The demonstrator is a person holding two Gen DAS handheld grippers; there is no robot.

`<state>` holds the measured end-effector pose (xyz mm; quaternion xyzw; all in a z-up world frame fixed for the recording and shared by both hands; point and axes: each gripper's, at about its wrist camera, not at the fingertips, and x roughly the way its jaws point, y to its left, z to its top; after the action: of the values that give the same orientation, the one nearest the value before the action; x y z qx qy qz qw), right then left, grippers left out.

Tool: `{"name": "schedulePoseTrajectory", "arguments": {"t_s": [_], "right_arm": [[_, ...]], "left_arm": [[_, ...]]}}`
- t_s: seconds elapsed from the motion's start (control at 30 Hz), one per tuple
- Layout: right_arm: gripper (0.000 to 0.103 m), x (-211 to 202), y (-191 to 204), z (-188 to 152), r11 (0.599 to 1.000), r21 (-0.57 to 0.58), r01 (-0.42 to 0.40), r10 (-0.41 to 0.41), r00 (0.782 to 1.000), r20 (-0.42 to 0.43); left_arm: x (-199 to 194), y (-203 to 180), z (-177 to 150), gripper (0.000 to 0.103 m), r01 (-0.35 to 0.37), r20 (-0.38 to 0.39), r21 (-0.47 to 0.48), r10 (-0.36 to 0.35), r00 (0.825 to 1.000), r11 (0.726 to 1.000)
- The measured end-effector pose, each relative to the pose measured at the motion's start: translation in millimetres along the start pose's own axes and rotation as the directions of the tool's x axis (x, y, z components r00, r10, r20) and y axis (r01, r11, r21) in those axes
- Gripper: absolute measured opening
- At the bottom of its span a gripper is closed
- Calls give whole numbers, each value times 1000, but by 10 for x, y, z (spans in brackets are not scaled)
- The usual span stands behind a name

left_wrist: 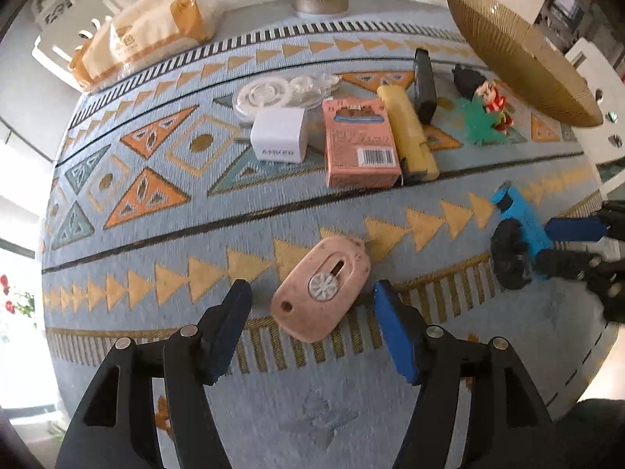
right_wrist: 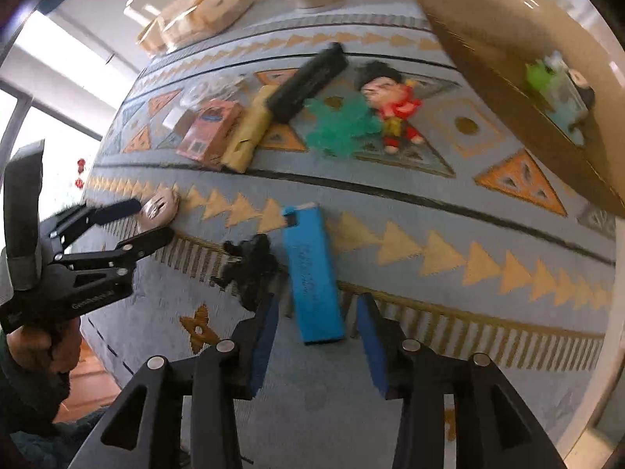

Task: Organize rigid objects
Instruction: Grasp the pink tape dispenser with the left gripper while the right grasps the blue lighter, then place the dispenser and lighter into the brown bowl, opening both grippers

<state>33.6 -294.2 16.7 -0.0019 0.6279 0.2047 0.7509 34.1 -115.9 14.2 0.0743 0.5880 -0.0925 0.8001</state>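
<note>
A pink oval cutter (left_wrist: pixel 322 289) lies flat on the patterned cloth between the pads of my left gripper (left_wrist: pixel 312 289), with a gap on each side, so the gripper is open. The right wrist view shows the left gripper (right_wrist: pixel 150 219) around the cutter (right_wrist: pixel 158 205). A blue flat box (right_wrist: pixel 312 273) lies between the fingers of my right gripper (right_wrist: pixel 316 305), which is open and not touching it. A black knobbly piece (right_wrist: pixel 250 265) sits just left of the box. The right gripper (left_wrist: pixel 574 242) also shows at the left wrist view's right edge.
Farther back lie in a row a white box (left_wrist: pixel 279 136), a pink carton (left_wrist: pixel 359 144), a yellow stick (left_wrist: pixel 410 129), a black bar (left_wrist: pixel 424 86), a green splat toy (left_wrist: pixel 480 125) and a doll (left_wrist: pixel 494 101). A gold bowl (left_wrist: pixel 519 51) stands at the right.
</note>
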Motion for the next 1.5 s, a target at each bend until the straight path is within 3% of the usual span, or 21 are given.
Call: {"name": "schedulePoseTrajectory", "arguments": {"t_s": [0.03,0.07,0.13,0.37,0.5,0.57,0.63,0.67,0.8,0.93,1.07,1.2,1.43,1.5], "right_arm": [[40,34,55,5,999,-27,46,-46,999,2],[40,81,99,0,994,-48,101,-101,995,0],[24,99,173,-13,987,-64,151,-149,989,23],[24,-40,-74,-12,999,33,29,-31,998,56],[24,-334,-205,24,997,75,-24,15,992,122],[24,-537,-280,101,990,105,-91,73,984,164],[24,-768,-422,134,969,147,-197,162,961,223],[24,-900,-477,153,967,157,-202,158,954,256],[24,-1386,-651,212,977,173,-124,53,929,366],[24,-1821,-881,196,973,231,-1,-104,892,440],[24,-2097,-1089,176,954,298,17,-167,859,484],[24,-2169,-1275,157,932,361,29,-212,852,479],[24,-1722,-1642,127,884,466,39,-207,927,314],[24,-1602,-1703,123,879,475,42,-199,938,284]], "left_arm": [[-13,11,4,55,1,15,-12,0,1000,1000],[-26,13,2,43,8,23,-12,-8,1000,1000],[-55,0,-10,38,13,31,-8,-12,999,1000],[-347,70,-96,37,92,113,-104,-80,990,990],[-634,-74,83,37,118,200,-101,-96,975,988],[-817,-153,200,37,136,254,-81,-112,961,987],[-997,-263,314,37,159,302,-53,-136,944,986],[-1099,-321,432,37,173,333,-33,-153,931,984],[-1416,-600,751,37,213,421,46,-212,882,976],[-1582,-872,1100,37,262,456,124,-289,841,957],[-1713,-1146,1347,37,263,481,174,-315,818,949],[-1578,-1385,1519,37,278,455,183,-332,826,943],[-1016,-1662,1568,37,288,332,159,-326,885,944],[-868,-1724,1565,37,282,296,153,-316,901,947]]}}
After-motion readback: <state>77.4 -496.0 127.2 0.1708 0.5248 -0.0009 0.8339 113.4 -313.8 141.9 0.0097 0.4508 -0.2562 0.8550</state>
